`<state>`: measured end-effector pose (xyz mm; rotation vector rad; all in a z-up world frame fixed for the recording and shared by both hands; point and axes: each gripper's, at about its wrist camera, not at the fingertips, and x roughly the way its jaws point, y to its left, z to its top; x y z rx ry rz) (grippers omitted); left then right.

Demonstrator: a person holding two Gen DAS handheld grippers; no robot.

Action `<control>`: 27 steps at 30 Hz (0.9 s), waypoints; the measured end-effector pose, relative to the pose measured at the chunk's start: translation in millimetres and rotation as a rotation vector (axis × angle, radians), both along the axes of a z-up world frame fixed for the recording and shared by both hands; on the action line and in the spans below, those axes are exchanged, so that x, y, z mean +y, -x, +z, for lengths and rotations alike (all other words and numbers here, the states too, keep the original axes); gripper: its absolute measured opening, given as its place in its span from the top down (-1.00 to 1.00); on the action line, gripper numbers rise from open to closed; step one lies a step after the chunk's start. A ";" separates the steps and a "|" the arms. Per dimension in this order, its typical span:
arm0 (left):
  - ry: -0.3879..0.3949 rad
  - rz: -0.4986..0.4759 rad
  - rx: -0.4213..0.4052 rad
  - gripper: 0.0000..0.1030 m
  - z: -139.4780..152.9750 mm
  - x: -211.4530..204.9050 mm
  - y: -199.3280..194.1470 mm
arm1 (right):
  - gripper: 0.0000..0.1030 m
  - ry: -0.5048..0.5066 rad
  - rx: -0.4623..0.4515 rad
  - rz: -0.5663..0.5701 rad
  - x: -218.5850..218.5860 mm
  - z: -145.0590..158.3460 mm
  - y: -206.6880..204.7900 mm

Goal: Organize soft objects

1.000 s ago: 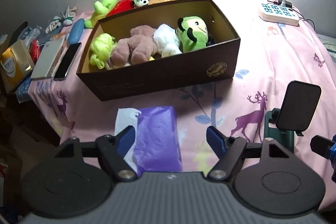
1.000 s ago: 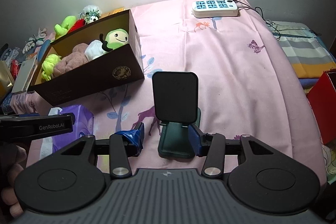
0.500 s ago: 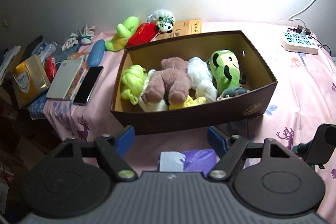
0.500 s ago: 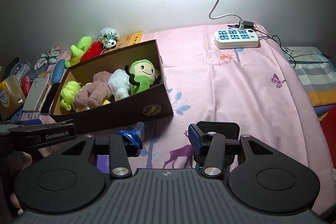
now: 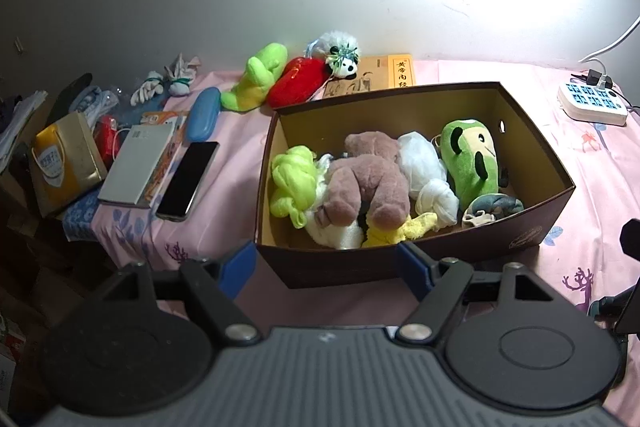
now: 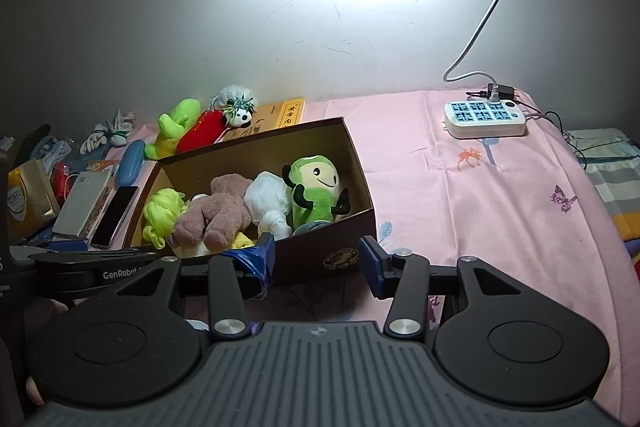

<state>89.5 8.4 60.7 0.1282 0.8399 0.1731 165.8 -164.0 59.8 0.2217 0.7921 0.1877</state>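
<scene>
The dark brown open-topped cardboard box [image 5: 416, 263] sits on the pink deer-print bedsheet [image 6: 480, 195]; inside it lie a lime-green fluffy yarn bundle [image 5: 292, 183], a brown plush bear [image 5: 368, 183] sprawled face down across the middle, a white knotted cloth bundle [image 5: 426, 171] just beside the bear, a green smiling plush doll [image 5: 472, 159] leaning against the right end wall, a grey rolled sock [image 5: 494, 207] at the doll's foot, and a yellow fuzzy cloth [image 5: 404, 229] against the near wall.

The left gripper [image 5: 326, 265] hangs over the near wall of the box, its blue-padded fingers spread wide with nothing between them; the right gripper [image 6: 316, 259] hovers at the box's near right corner, likewise released and empty, with blue tape wrapped round its left fingertip.

Behind the box, against the wall, lie a lime-green plush toy [image 5: 256, 79], a red plush pillow [image 5: 300, 85] touching it, and a small white panda-faced plush [image 5: 340, 57] resting at the pillow's upper end; a yellow hardcover book [image 5: 384, 77] lies just beside them.

To the left of the box lie a black smartphone [image 5: 188, 181], a grey slim notebook [image 5: 138, 163] and a blue oval glasses case [image 5: 204, 113]; a white power strip with blue sockets [image 6: 484, 119] sits far to the right.
</scene>
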 end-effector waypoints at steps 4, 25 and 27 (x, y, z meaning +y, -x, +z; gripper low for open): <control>0.008 0.004 0.011 -0.51 -3.8 4.4 -2.9 | 0.41 0.002 0.012 0.006 6.2 -3.4 -3.6; 0.050 0.073 0.110 -0.53 -23.4 0.8 -5.9 | 0.40 -0.020 0.045 0.052 -0.4 -18.8 -17.6; 0.049 0.079 0.117 -0.54 -25.5 2.0 -6.2 | 0.40 -0.021 0.046 0.050 0.4 -20.4 -16.8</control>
